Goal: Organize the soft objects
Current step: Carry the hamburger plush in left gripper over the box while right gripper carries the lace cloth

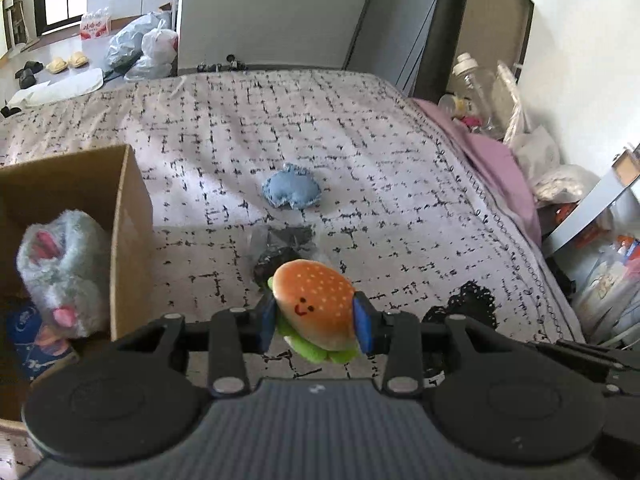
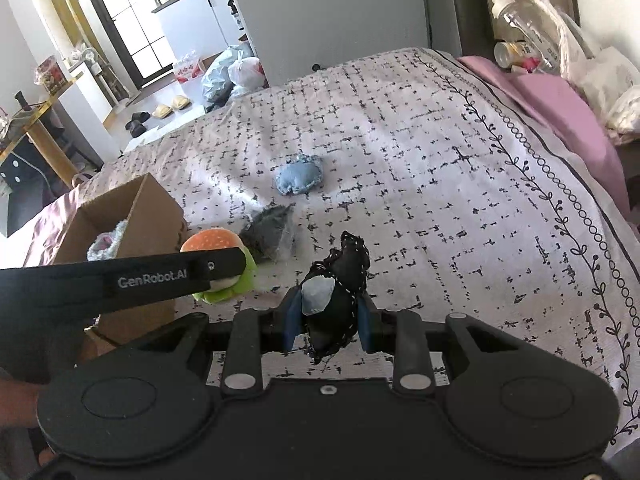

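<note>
My left tongs clamped on burger plush, just right of cardboard box. My right tongs clamped on black stitched plush. Blue denim plush and grey plush lie on bed.

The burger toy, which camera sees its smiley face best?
The left wrist view. There the burger sits close and central, clamped in the left tool, with its smile facing the camera. The right wrist view shows it small and side-on, partly hidden behind the left tool's black finger, with no face visible.
</note>
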`<state>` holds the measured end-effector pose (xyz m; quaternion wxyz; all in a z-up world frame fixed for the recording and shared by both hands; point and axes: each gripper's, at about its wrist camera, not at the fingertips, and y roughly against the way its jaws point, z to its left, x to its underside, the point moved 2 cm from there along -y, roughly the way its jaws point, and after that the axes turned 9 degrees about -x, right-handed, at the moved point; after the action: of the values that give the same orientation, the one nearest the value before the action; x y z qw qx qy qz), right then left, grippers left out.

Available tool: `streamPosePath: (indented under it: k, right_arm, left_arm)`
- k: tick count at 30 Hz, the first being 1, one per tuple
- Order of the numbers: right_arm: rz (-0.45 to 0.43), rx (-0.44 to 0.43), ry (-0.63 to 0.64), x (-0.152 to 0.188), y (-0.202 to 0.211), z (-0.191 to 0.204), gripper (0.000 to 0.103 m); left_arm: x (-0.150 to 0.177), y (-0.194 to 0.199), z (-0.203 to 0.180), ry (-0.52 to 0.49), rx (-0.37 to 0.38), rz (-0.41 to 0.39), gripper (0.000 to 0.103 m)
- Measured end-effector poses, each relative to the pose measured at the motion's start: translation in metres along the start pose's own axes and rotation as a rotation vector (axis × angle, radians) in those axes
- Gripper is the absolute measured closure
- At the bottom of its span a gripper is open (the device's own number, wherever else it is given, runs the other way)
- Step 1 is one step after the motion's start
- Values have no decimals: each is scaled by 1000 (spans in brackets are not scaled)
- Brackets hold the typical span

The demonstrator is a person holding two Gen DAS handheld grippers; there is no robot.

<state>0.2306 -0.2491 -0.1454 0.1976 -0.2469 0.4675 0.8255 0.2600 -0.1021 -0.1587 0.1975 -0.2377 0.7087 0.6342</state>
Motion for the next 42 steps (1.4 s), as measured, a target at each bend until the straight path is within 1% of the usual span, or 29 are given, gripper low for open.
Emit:
streamPosePath:
  k: [6,9,13,17,19,25,31,34,42]
  right_arm:
    - [-12,-12,28,-3,6,22,74]
    - [-25,-21,39,-5,9,33,74]
    - [-37,-30,52,-7,10,48,74]
    - [-47,-43,66,-7,13,62,74]
    - [-51,-50,76,-7,13,70,74]
    - [-59,-62,109,-8,12,90,74]
    - [-55,-71,130,-9,6,105,74]
    - [-55,-76,148,-9,4,113,74]
    - [-45,-105,176,-10,-4,136,74]
  left_arm:
    - [-2,22,16,24,27,-37,64]
    - [-3,36,24,21,30,-71,64]
    - [-4,50,37,44,40,-94,64]
    - [-2,61,53,54,26,-132,64]
    - [-1,65,63,74,32,-134,64]
    - [3,76,92,108,16,-157,64]
    - [8,80,128,158,-33,-178,64]
    - [9,84,142,164,-74,-203,64]
    - [13,79,179,227,-124,-189,64]
